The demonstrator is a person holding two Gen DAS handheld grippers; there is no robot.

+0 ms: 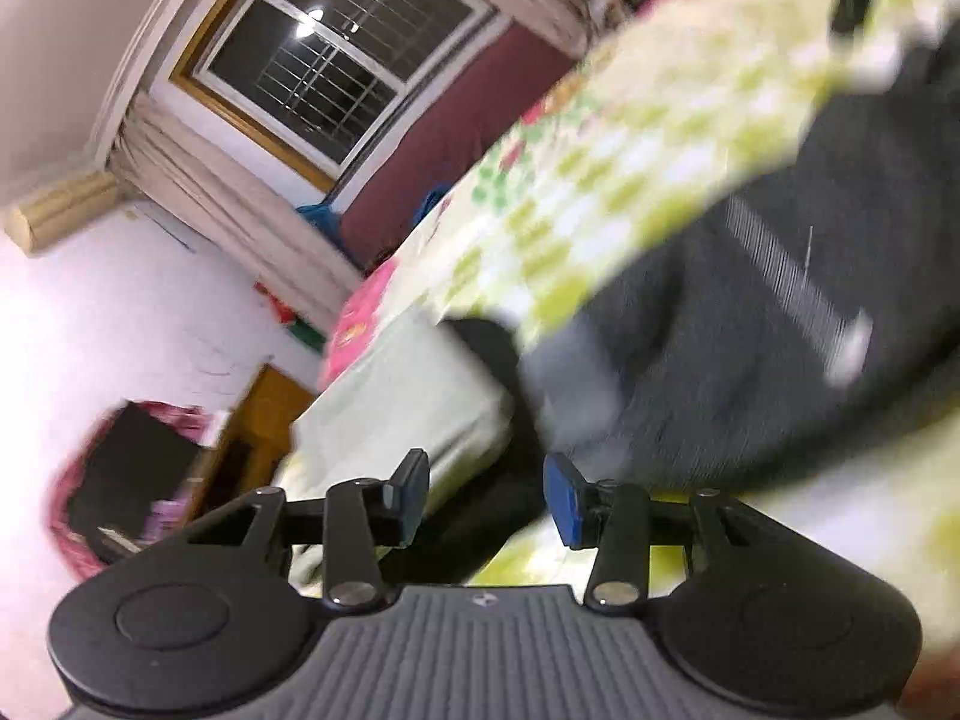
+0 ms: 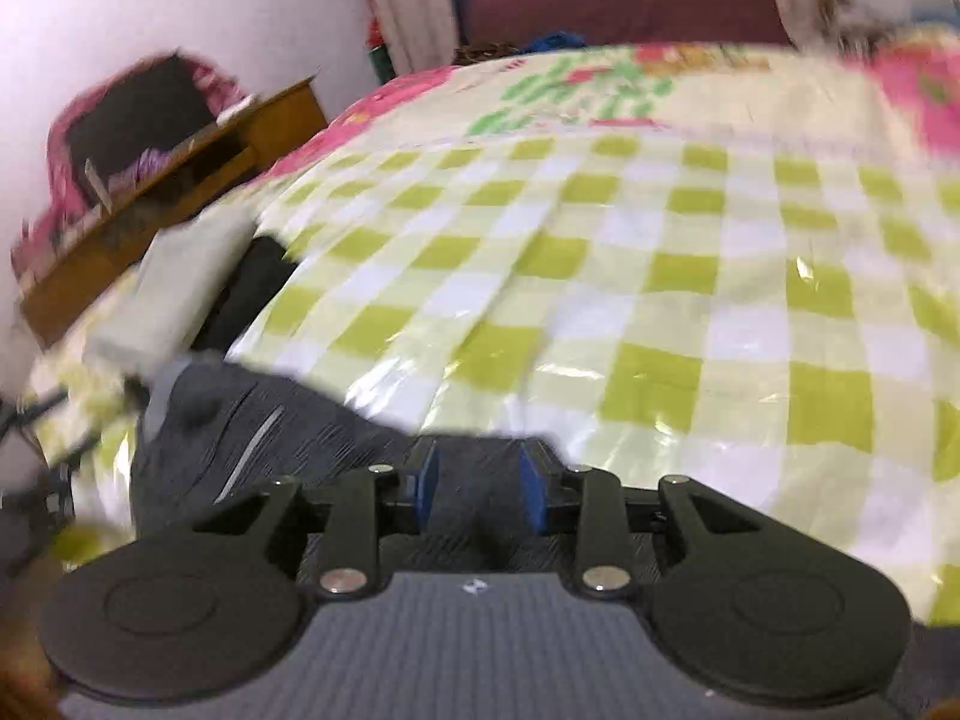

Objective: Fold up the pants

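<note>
Grey pants (image 2: 288, 438) lengthwise across checked sheet (image 2: 660, 276)

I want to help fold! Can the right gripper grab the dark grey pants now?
Probably yes: the right gripper is open with the dark grey pants directly under its fingertips, nothing between.

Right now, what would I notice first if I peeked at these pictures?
The bright green-and-white checked bedcover fills most of the right wrist view. The dark grey pants lie on it, close in front of the open left hand-held gripper. A barred window stands tilted at the upper left of the left wrist view.
</note>
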